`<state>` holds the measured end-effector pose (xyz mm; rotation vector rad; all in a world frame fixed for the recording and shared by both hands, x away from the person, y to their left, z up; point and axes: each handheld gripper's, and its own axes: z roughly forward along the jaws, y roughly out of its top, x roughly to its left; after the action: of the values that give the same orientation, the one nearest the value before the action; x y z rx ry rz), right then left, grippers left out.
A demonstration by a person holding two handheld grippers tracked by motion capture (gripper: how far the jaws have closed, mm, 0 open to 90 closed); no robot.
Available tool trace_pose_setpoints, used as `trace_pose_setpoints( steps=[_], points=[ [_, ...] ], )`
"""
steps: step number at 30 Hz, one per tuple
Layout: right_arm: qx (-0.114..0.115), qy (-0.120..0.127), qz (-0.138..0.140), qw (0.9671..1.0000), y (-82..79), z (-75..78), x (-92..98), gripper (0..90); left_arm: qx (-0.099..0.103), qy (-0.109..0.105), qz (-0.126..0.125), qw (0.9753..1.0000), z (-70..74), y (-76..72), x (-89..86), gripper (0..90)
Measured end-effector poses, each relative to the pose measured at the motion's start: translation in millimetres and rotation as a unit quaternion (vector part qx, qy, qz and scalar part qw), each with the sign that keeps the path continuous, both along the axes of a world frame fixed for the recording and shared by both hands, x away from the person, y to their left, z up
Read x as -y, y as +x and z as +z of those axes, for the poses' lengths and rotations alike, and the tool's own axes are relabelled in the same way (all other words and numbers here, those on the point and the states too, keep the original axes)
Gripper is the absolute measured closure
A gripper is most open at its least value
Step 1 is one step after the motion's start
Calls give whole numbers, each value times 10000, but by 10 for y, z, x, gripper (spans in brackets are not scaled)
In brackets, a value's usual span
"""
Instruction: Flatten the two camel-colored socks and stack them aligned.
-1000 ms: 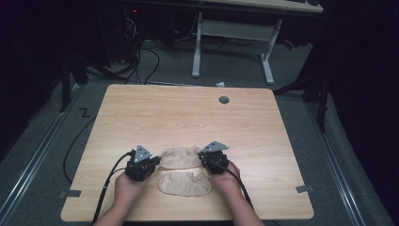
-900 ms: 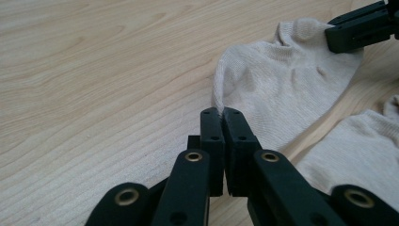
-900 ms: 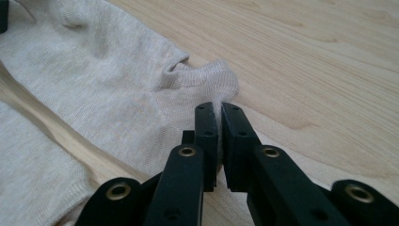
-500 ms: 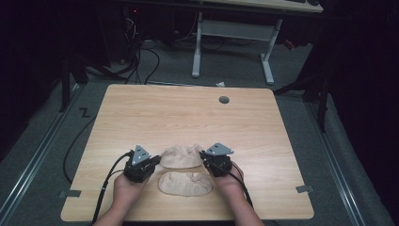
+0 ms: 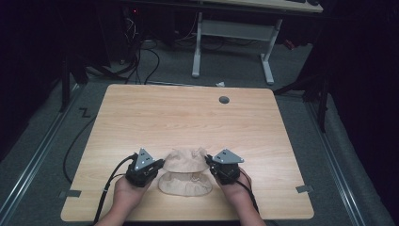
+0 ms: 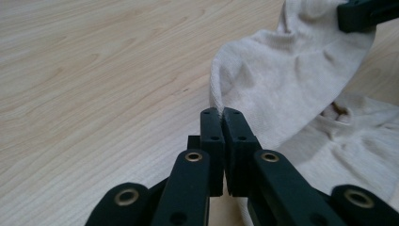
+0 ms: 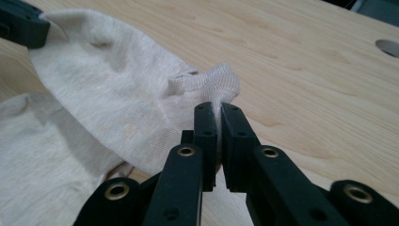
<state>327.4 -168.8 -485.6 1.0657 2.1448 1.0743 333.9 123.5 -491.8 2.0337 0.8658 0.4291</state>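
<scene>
At the near edge of the wooden table [image 5: 188,117], two hands come in from below, each holding one gripper. The left gripper [image 6: 221,113] has its two black jaws clenched on the edge of a beige sock [image 6: 282,80], the fabric pinched between the tips. The right gripper [image 7: 219,107] is likewise clamped on the ribbed cuff at the other end of that sock, a fold of knit rising just above its tips. In the high view the left gripper [image 5: 157,165] and the right gripper [image 5: 210,165] sit at either side of the sock [image 5: 186,159], which is stretched between them a little above the tabletop.

Beneath and just nearer than it lies a second beige sock [image 5: 184,183], flat on the table near the front edge, partly overlapped by the held one. That makes two socks, two grippers, two hands.

Farther out, the tabletop carries one round grey grommet [image 5: 224,100] near the far edge. Two strips of grey tape sit at the front corners, one on the left [image 5: 70,193] and one on the right [image 5: 304,189]. Beyond the table stands one white desk frame [image 5: 233,42] on dark carpet, with black cables [image 5: 141,61] trailing across the floor.
</scene>
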Motion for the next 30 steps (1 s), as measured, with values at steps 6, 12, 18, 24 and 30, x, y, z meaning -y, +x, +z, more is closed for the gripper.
trace_pose_setpoints(
  steps=[6,12,18,24,30],
  points=[
    [71,24,78,9999,-185,63,68,858,51,-18,-113,9999,82,-163,-36,877],
    [5,-47,221,9997,-364,28,66,858,-73,68,-182,9998,80,-288,-43,877],
    [-184,-162,398,9989,-509,-69,57,858,-282,329,-237,9988,-42,-355,-27,877],
    [-454,-275,479,9974,-514,-177,63,857,-362,439,-250,9981,-74,-369,-12,877],
    [-471,-300,523,9971,-537,-183,55,856,-473,474,-255,9974,-88,-372,-38,876]
  ],
)
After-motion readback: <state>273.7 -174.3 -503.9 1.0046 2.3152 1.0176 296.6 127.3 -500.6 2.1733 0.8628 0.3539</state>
